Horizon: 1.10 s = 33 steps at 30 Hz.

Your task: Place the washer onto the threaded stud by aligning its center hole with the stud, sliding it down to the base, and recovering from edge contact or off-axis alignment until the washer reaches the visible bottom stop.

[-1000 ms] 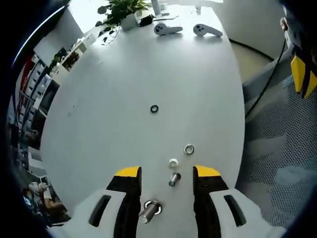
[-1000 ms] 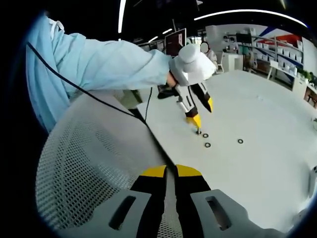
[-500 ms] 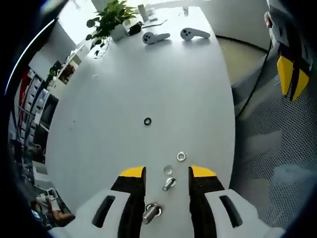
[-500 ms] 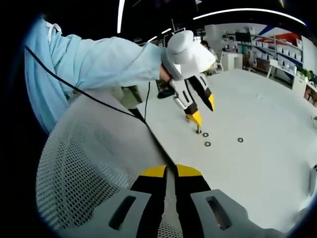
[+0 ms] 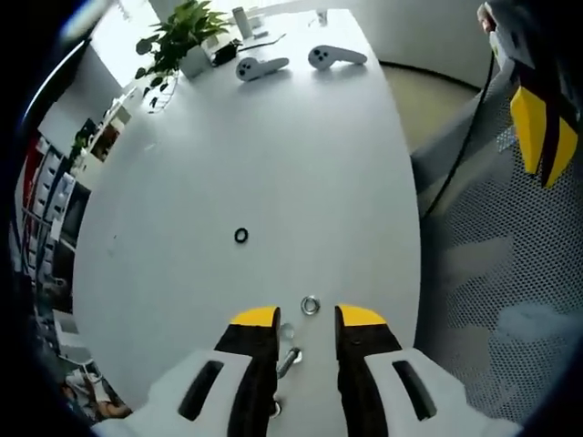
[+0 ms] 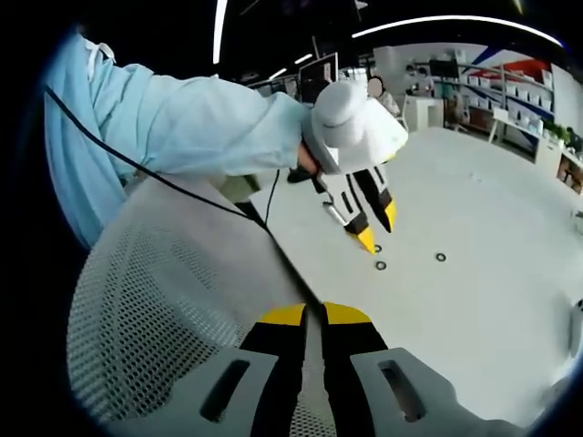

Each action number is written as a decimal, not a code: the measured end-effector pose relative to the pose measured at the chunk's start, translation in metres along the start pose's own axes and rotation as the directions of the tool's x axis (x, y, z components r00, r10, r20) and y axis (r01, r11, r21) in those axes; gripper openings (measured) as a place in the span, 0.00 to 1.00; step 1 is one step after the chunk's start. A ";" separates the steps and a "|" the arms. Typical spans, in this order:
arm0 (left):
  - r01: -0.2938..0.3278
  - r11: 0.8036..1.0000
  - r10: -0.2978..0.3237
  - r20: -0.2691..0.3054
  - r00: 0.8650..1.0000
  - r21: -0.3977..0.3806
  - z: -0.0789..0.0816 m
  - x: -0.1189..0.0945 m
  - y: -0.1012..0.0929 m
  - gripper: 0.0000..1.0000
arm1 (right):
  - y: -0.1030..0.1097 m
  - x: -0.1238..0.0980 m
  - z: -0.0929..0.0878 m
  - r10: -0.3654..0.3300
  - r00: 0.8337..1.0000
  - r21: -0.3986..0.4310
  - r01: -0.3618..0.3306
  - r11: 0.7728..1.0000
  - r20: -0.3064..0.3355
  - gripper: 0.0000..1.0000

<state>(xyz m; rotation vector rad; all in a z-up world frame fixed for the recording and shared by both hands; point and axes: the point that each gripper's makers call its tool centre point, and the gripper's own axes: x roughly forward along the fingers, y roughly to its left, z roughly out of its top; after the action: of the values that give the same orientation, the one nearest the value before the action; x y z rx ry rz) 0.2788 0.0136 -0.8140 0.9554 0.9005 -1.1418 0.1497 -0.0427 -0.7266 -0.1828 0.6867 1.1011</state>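
The left gripper point(image 5: 305, 317) pointed steeply down at the table point(image 5: 273, 164), its yellow-tipped jaws parted with a narrow gap between them, tips close above the surface. A gloved hand point(image 6: 351, 127) on a light-blue sleeve point(image 6: 191, 127) gripped it. The right gripper point(image 6: 310, 316) hung off the table's edge, jaws pressed together.

Bright overhead strip lights point(image 6: 437, 20) are illuminating the white table point(image 5: 301, 164) evenly, producing faint shadows. Fisheye distortion is bending the table's edges; detail nearest it is blurring slightly.
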 end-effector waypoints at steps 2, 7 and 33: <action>0.005 1.000 -0.005 -0.002 1.000 0.006 0.000 0.003 -0.002 0.21 | 0.000 0.000 0.000 0.001 1.000 -0.002 -0.001 1.000 0.002 0.08; 0.029 0.999 -0.029 -0.011 1.000 -0.017 -0.003 0.014 -0.005 0.20 | 0.000 0.000 0.001 0.002 1.000 -0.001 -0.002 1.000 0.004 0.08; 0.063 0.994 -0.071 -0.090 0.993 -0.089 -0.023 0.054 0.003 0.16 | 0.003 0.001 0.001 0.025 1.000 -0.006 -0.025 1.000 0.004 0.08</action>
<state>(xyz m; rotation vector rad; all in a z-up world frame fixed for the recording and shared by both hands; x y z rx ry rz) 0.2897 0.0189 -0.8717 0.9201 1.0560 -1.1133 0.1480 -0.0401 -0.7259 -0.1782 0.6838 1.1270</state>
